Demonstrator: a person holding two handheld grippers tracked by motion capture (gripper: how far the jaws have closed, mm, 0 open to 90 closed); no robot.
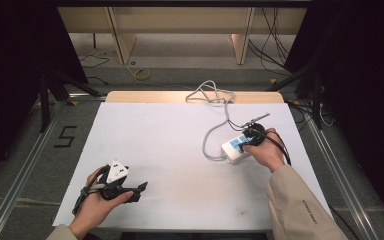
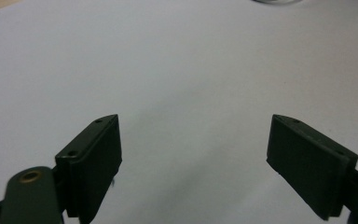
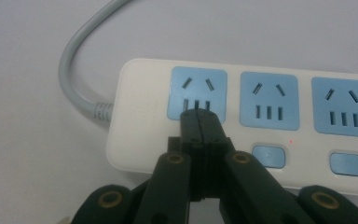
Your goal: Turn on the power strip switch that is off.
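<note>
Fingertips [image 3: 200,122] of the right gripper [image 3: 199,116] are pressed flat together with nothing between them — one blunt black point, poised at the near end of a white power strip [image 3: 144,116]. In the right gripper view that point sits right at the lower edge of the first blue socket [image 3: 196,93], over its row of three slots; whether it touches the plastic or hovers just clear, I can't tell. Beside the tip, a little to the right in that view, is the first blue switch [image 3: 268,157], and that looks like the likely target: a closed tip is a good poker, so I'd judge the next move is a short slide sideways and a press down.

Further out, the strip runs away to the right in that view, two more sockets and another switch [image 3: 347,164] along its length, and its grey cord [image 3: 77,70] leaves the end nearest the fingers. From above, the strip [image 1: 233,147] lies on the right side of the white table [image 1: 180,150], slanted, cord [image 1: 207,145] looping toward the far edge.

Right hand [image 1: 267,152] is on the job — the left gripper [image 1: 130,192] rests well apart at the near left, jaws spread wide and empty over bare table.
</note>
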